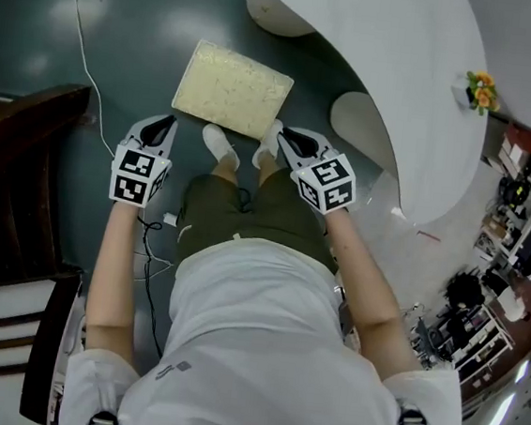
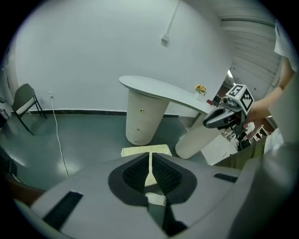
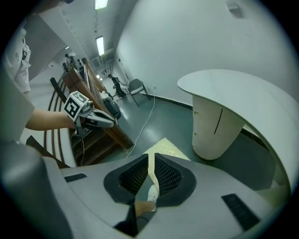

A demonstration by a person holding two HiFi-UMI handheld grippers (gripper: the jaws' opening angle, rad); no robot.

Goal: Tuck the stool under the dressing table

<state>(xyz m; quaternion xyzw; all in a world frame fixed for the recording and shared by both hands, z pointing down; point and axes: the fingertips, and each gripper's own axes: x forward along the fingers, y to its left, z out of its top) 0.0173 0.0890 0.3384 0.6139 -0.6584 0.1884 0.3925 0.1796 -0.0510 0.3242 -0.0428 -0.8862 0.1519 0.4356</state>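
The stool [image 1: 233,90] has a cream rectangular seat and stands on the dark floor just ahead of the person's white shoes [image 1: 221,143], outside the white dressing table [image 1: 394,69]. My left gripper [image 1: 166,123] hovers over the stool's near left corner, shut and holding nothing. Over the near right corner my right gripper [image 1: 283,133] hangs with its jaws parted a thin slit, nothing between them. In the left gripper view the stool [image 2: 145,151] lies beyond my left gripper [image 2: 150,161], before the table's round leg [image 2: 142,116]. The right gripper view shows the stool [image 3: 169,148] past my right gripper [image 3: 151,165].
A dark wooden chair [image 1: 26,153] stands at the left, and a white cable [image 1: 80,46] runs across the floor. A small pot of flowers [image 1: 483,91] sits on the table top. Cluttered shelves [image 1: 520,215] fill the right edge. A folding chair [image 2: 23,98] stands by the far wall.
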